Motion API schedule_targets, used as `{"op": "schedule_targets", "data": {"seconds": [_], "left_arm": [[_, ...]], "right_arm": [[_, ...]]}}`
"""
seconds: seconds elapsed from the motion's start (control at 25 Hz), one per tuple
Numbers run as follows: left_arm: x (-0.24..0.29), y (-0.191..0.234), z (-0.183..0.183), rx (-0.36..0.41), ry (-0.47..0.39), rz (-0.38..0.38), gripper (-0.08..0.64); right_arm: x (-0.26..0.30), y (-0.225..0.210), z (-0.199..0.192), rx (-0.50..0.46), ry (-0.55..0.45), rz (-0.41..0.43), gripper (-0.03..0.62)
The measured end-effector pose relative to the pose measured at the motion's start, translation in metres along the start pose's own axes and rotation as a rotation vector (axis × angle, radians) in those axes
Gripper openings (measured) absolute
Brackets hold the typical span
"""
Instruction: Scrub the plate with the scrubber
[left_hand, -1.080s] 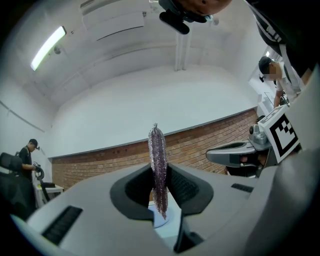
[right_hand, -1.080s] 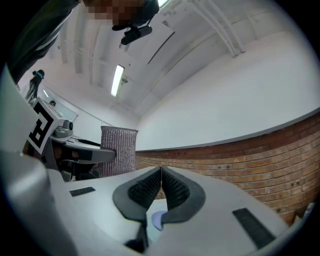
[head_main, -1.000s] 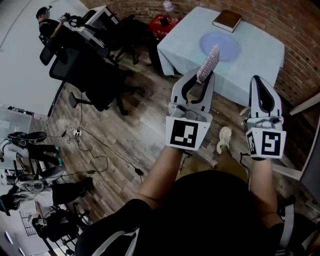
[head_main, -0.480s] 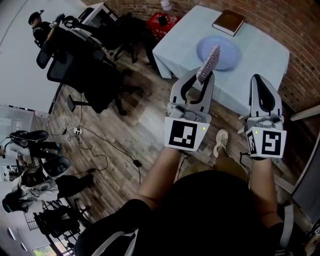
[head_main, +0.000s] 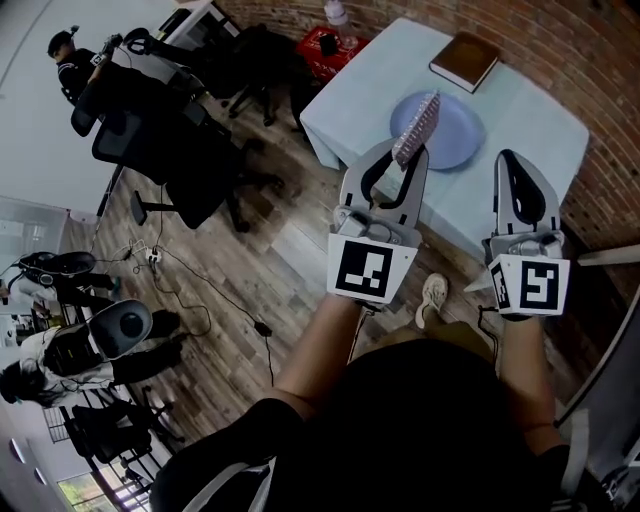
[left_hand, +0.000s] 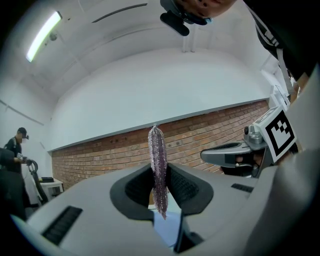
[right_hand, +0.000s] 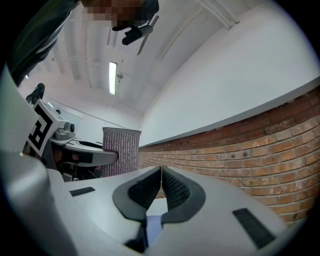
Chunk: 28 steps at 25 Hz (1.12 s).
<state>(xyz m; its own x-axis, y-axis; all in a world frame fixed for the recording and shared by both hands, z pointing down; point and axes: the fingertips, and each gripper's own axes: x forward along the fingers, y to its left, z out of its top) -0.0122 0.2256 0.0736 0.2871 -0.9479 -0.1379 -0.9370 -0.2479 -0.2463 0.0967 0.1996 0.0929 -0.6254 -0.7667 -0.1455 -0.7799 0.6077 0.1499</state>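
Your left tongs (head_main: 408, 152) clamp the scrubber (head_main: 418, 124), upper centre, before the plate (head_main: 460, 135). Your right tongs (head_main: 510, 160): closed, empty.

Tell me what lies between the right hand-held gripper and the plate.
In the head view, only bare tablecloth separates the right hand-held gripper from the plate.

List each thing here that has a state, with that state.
Left gripper: shut on the scrubber.
Scrubber: clamped between the left jaws, sticking out past them.
Right gripper: shut, empty.
Plate: lying flat on the table.
Book: closed, lying on the table.
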Motion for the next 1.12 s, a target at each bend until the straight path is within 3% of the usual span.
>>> {"op": "schedule_targets", "data": {"seconds": [0.68, 1.12], "left_arm": [[0.115, 0.007, -0.017, 0.030, 0.031, -0.001, 0.081], [0.138, 0.016, -0.027, 0.007, 0.038, -0.023, 0.081]], "right_arm": [[0.081, -0.087, -0.022, 0.027, -0.007, 0.036, 0.035], [0.107, -0.099, -0.034, 0.042, -0.001, 0.026, 0.035]]}}
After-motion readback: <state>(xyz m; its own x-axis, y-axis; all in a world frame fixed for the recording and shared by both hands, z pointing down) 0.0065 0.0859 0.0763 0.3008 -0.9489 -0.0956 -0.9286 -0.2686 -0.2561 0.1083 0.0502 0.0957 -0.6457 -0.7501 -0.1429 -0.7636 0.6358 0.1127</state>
